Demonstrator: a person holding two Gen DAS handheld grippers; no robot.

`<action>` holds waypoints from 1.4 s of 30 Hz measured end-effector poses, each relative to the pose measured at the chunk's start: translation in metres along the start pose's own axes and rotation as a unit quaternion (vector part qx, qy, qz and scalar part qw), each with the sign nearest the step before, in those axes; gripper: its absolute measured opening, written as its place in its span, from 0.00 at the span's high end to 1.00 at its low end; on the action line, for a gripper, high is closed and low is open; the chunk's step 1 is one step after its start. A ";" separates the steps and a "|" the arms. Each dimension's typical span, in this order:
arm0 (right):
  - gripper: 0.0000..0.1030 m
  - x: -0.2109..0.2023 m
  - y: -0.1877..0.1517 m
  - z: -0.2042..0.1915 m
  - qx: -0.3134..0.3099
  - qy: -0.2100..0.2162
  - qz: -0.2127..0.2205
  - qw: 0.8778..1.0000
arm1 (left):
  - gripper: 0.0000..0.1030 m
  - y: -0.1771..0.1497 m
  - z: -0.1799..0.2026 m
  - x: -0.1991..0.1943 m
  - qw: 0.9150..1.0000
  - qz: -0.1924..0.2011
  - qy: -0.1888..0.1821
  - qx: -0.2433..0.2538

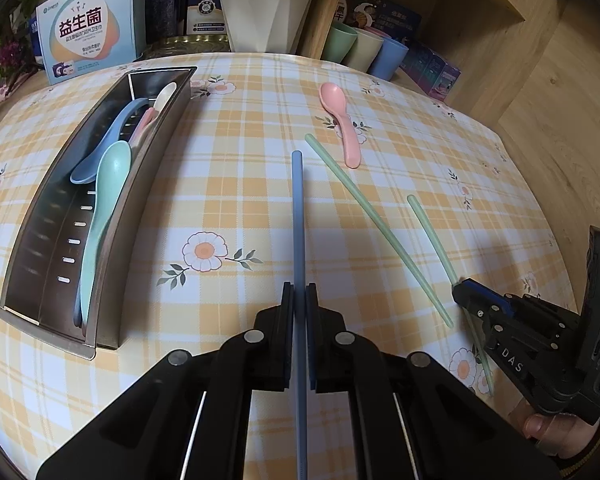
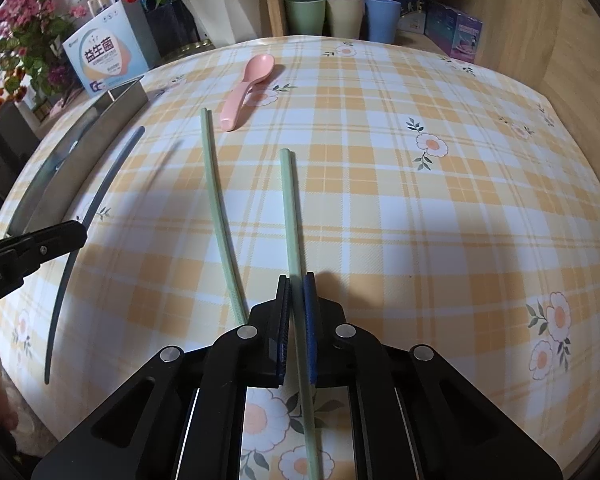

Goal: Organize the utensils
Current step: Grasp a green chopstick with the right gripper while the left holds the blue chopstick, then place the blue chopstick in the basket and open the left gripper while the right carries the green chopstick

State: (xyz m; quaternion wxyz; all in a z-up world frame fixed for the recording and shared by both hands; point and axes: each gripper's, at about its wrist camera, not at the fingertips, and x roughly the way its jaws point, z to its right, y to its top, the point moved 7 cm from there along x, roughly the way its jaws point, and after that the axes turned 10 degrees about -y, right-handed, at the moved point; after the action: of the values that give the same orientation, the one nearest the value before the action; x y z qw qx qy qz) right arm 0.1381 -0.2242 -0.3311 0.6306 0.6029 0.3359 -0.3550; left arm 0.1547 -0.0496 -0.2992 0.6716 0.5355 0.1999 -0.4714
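Left gripper (image 1: 299, 296): clenched on slim blue plastic chopstick (image 1: 297, 208), held off the table. Right gripper (image 2: 298, 288): clamped on pale green plastic chopstick (image 2: 290, 208). Both likely light, stiff, slippery; grip mid-shaft. Beyond: second green chopstick (image 2: 216, 200), pink plastic spoon (image 2: 248, 88), steel utensil tray (image 1: 112, 216).

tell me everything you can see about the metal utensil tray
The metal utensil tray is a long, narrow trough of brushed steel with upright walls and a row of small drain slots along its floor. It lies flat on the plaid floral tablecloth, on the left in the left wrist view. Inside lie a mint spoon, a blue spoon, a pink utensil and a cream spoon, overlapping lengthwise. Neither gripper touches it.
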 end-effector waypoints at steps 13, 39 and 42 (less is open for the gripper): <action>0.94 -0.011 0.009 0.020 0.127 0.078 0.004 0.989 | 0.95 0.001 0.001 -0.003 1.000 0.004 -0.001 0.001; 0.94 -0.023 0.029 0.024 0.174 0.109 0.014 0.979 | 0.95 0.085 -0.112 -0.065 0.999 0.028 0.033 -0.017; 0.94 -0.022 0.029 0.026 0.177 0.107 0.012 0.978 | 0.95 0.089 -0.127 -0.052 0.999 0.005 0.049 -0.012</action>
State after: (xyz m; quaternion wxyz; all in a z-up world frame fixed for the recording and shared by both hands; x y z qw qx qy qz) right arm 0.1517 -0.2482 -0.2962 0.4788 0.7434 0.3263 -0.3341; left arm 0.2355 0.0860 -0.2554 0.6697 0.5507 0.2358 -0.4388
